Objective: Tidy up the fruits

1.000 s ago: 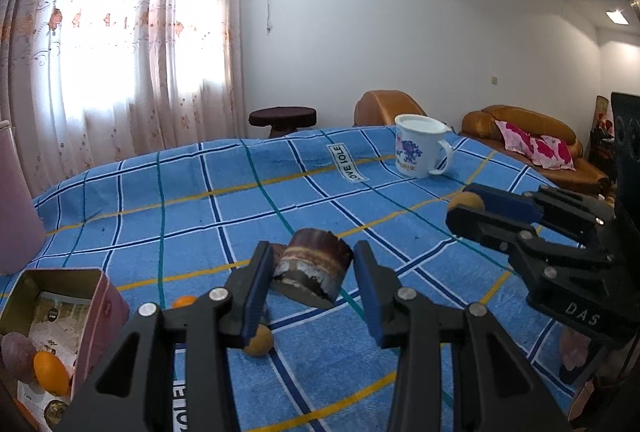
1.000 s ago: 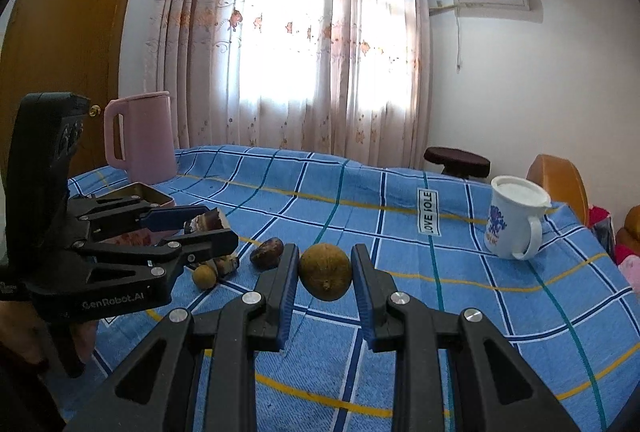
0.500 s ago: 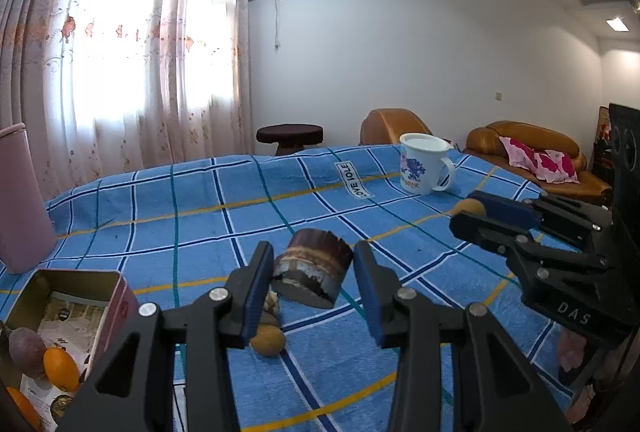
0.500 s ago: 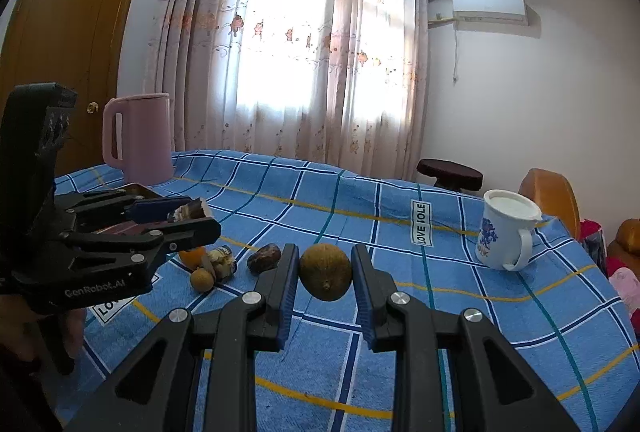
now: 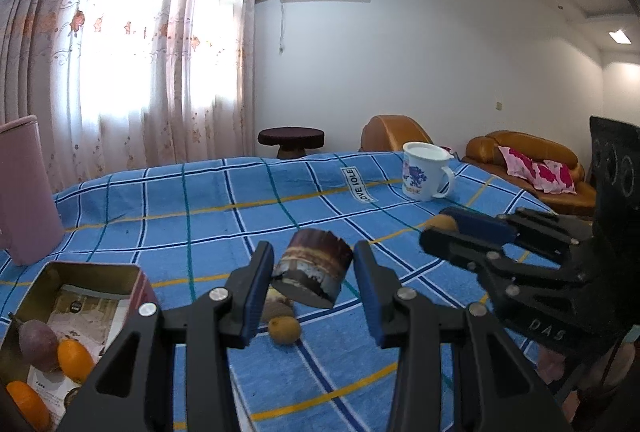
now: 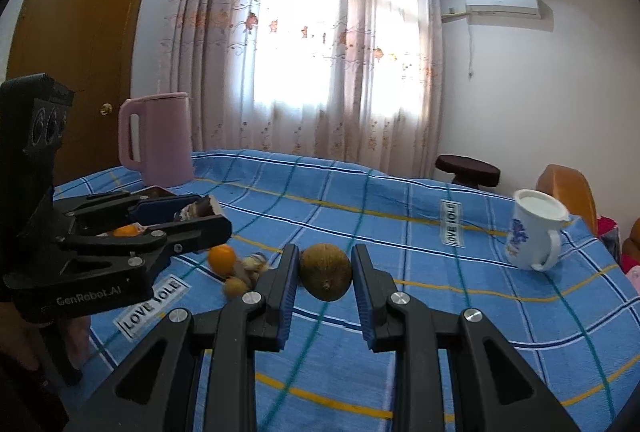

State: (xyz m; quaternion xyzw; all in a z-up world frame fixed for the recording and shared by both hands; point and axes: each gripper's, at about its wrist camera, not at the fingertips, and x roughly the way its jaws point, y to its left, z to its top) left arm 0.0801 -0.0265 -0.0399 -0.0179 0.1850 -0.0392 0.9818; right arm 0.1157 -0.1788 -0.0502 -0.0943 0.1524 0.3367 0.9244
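1. The left gripper point(image 5: 314, 278) is pinching a brown, layered chunk point(image 5: 312, 272), tilted, and carrying it above the cloth; what the chunk is cannot be told. Judging by the task, it is being kept aloft so it can be carried to the tin.
2. The right gripper point(image 6: 325, 274) is pinching a round brown fruit point(image 6: 326, 271) between its blue pads, also clear of the cloth. Each gripper is carrying one item, so two things can be sorted in one pass.
3. The tin point(image 5: 100, 274) is sitting open just left of the left gripper, at the near edge of the surface point(image 5: 200, 216). A purple fruit point(image 5: 38, 344) and orange ones point(image 5: 74, 360) are already lying inside on a printed paper, so this appears to be the collecting place, kept close for short carries.
4. Loose fruit is waiting on the cloth between the grippers: a small tan fruit point(image 5: 284, 329) under the chunk, and in the right view an orange point(image 6: 222, 258) with husky bits point(image 6: 252, 266) beside it. These look like the items left to sort.
5. Farther back, a pink jug point(image 6: 160, 140) is standing upright near the tin's side, and a white mug point(image 6: 534, 234) is standing well apart on the far right, both out of the working lane.
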